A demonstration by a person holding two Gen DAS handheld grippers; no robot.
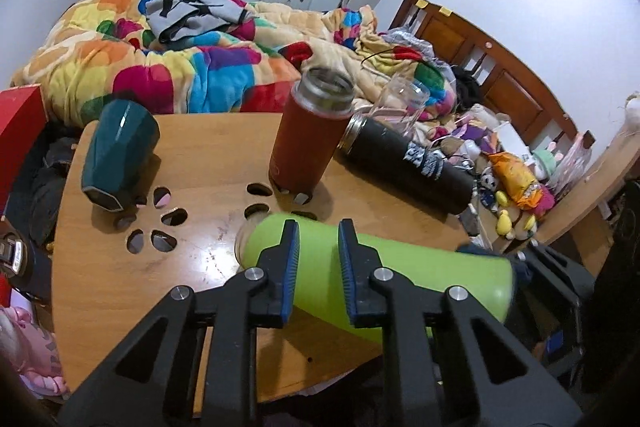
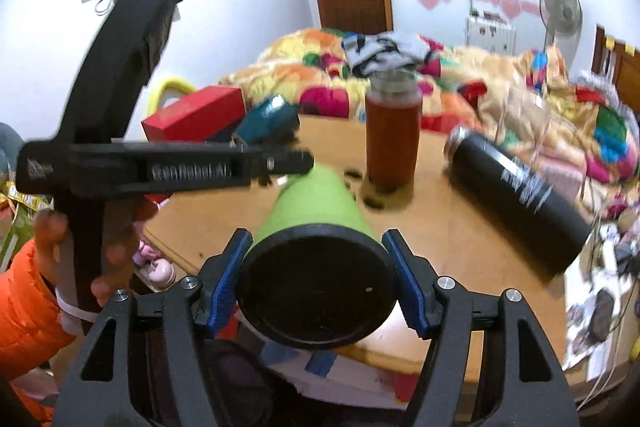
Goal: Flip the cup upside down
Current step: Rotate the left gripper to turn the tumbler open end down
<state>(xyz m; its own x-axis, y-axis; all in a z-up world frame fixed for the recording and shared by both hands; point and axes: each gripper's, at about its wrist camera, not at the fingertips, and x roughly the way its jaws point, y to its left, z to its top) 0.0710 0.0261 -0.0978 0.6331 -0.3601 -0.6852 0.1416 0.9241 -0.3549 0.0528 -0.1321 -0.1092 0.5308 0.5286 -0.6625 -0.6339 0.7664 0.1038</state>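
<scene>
A lime green cup [image 1: 404, 275] with a black base [image 2: 318, 287] lies on its side, held over the wooden table [image 1: 208, 155]. My right gripper [image 2: 316, 277] is shut on its base end, blue pads against both sides. My left gripper [image 1: 318, 239] hovers just above the cup's mouth end, its jaws slightly apart and not gripping it. The left gripper also shows from the side in the right wrist view [image 2: 296, 161], over the far end of the green cup [image 2: 316, 203].
On the table stand a red bottle [image 1: 308, 135], a black bottle [image 1: 404, 163] lying on its side, a teal faceted cup [image 1: 118, 151] tipped over, and a clear glass [image 1: 404, 103]. A bed with a colourful blanket [image 1: 160, 67] lies behind. A red box [image 2: 196, 117] sits at the left.
</scene>
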